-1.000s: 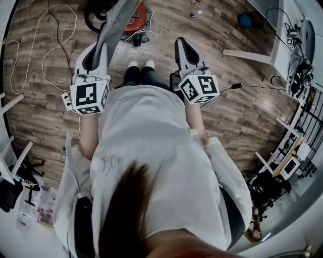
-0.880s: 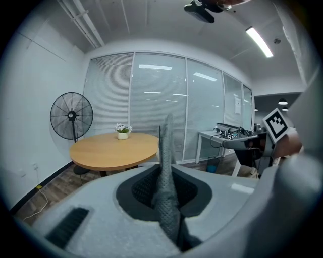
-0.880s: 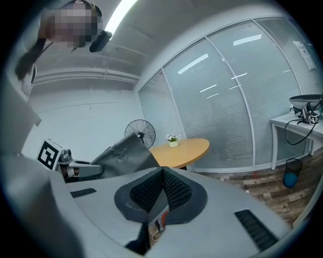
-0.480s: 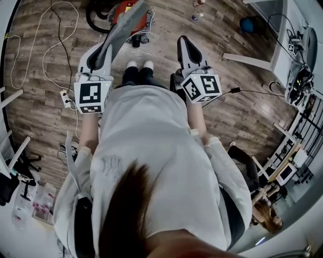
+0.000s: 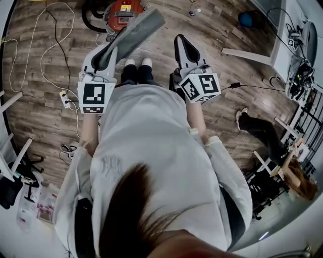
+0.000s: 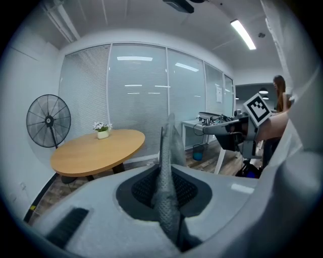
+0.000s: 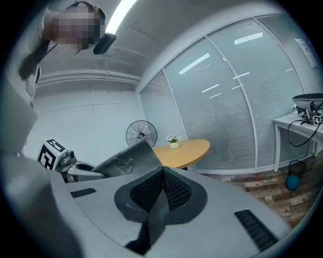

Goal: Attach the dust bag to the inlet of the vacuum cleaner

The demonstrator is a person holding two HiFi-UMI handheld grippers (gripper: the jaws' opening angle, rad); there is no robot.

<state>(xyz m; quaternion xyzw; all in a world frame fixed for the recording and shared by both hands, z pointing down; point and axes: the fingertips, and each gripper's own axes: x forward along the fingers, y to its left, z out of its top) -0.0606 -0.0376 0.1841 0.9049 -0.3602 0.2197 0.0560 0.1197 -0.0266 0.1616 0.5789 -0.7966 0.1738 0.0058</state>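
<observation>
The dust bag (image 5: 135, 31), a flat grey piece, is being held up in the air by one end, and the left gripper (image 5: 105, 54) is clamping it. In the left gripper view the jaws are pressing on the bag's (image 6: 168, 171) edge from both sides, and the bag is standing up between them. In the head view its free end is slanting up and to the right, close to the red vacuum cleaner (image 5: 122, 9), which is lying on the wooden floor (image 5: 40, 111) in front of the person's shoes (image 5: 139, 63). Whether the bag is touching the cleaner I cannot tell. The right gripper (image 5: 182, 44) is pointing forward beside it, with its jaws together and nothing between them. A white cable (image 5: 35, 45) is running over the floor at the left. A round wooden table (image 6: 96, 151) and a standing fan (image 6: 48, 121) are standing near the glass wall.
</observation>
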